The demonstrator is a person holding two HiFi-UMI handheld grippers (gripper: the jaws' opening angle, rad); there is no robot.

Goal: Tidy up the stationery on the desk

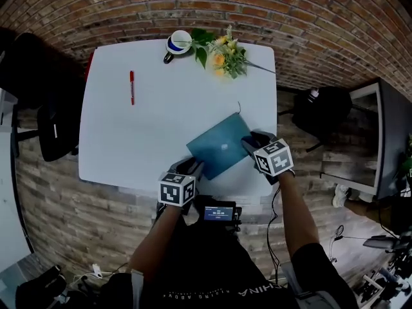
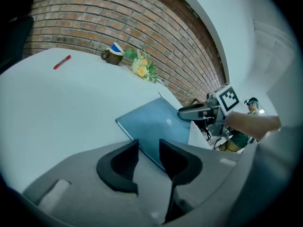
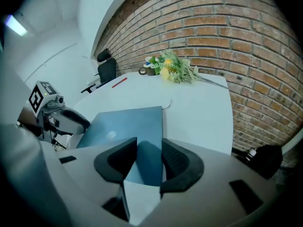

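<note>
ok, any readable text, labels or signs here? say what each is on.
No text reads cleanly.
Left gripper, right gripper: square black-and-white markers on their cubes, no letters.
Blue notebook: one pale mark, too small to read.
Chest screen: digits, blurred.
Shirt print: upside down, too blurred.

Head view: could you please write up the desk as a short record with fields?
surface: white desk, brick wall behind
notebook: teal, closed, lying flat and askew near the front edge
red pen: far left, lying alone
mug: back edge, beside the flowers
flowers: bouquet lying at the back right
left gripper: jaws apart, at the notebook's near-left edge
right gripper: jaws apart, astride the notebook's right corner
</note>
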